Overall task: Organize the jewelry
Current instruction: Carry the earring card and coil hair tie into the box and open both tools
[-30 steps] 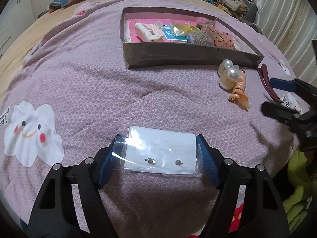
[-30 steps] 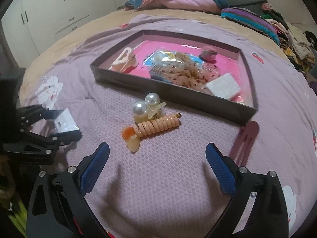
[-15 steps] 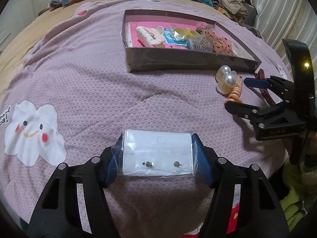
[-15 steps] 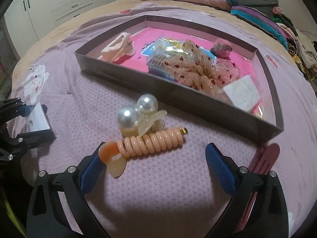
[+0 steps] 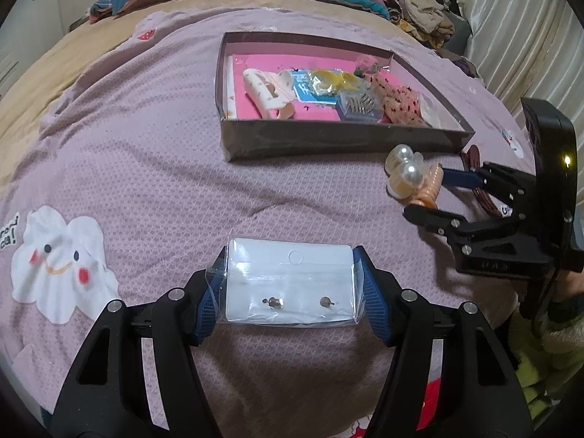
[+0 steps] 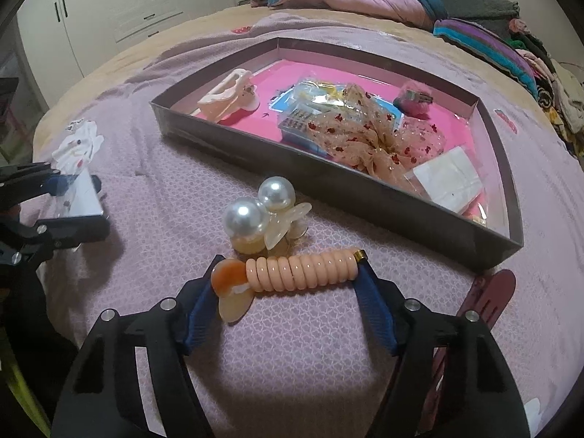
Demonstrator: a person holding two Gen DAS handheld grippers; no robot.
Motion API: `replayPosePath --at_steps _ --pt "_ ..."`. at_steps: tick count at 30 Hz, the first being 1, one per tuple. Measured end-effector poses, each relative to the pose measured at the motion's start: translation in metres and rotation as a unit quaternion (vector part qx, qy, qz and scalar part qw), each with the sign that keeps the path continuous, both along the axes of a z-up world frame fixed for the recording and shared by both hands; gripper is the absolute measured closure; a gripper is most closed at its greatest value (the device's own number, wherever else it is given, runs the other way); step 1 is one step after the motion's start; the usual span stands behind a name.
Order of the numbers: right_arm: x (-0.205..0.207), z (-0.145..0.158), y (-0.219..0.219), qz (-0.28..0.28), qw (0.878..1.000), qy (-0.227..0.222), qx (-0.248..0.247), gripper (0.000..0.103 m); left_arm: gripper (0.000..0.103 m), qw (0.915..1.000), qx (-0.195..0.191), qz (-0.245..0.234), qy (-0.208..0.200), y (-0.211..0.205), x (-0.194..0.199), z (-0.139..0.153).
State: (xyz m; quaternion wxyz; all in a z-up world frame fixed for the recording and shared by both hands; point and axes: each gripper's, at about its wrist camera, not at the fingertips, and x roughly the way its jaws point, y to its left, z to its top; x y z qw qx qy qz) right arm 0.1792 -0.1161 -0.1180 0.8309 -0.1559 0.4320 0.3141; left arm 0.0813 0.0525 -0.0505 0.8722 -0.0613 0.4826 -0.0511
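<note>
The shallow box point(image 6: 365, 197) on the bed point(image 5: 146, 182) is seen filled with a cream claw clip point(image 6: 226, 96), a scrunchie point(image 6: 361, 138) and packets. The earring card point(image 5: 290, 284) is clenched by the left tool point(image 5: 290, 292). The right tool point(image 6: 288, 284), just closing, is pressed on the coil hair tie point(image 6: 303, 270); the pearl clip point(image 6: 255, 215) is touched at 12 o'clock. Open blanket is noted at 9 o'clock.
</note>
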Motion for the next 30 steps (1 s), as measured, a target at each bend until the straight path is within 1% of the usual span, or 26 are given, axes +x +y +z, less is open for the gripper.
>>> replayPosePath --at_steps 9,13,18,30 --pt "-0.019 0.006 -0.019 -0.01 1.0 0.015 0.025 0.034 0.046 0.9999 0.003 -0.008 -0.009 -0.01 0.002 0.012" --pt "-0.028 0.012 -0.035 -0.024 0.999 0.019 0.039 0.034 0.046 0.9997 0.003 -0.015 -0.018 -0.016 0.001 0.019" --pt "-0.042 0.026 -0.061 -0.05 0.997 0.01 0.059 0.034 0.046 0.9992 0.0 -0.024 -0.031 -0.025 0.003 0.031" --pt "-0.053 0.062 -0.111 -0.108 0.989 -0.031 0.093 0.034 0.046 0.997 0.001 -0.059 -0.051 -0.061 0.015 0.049"
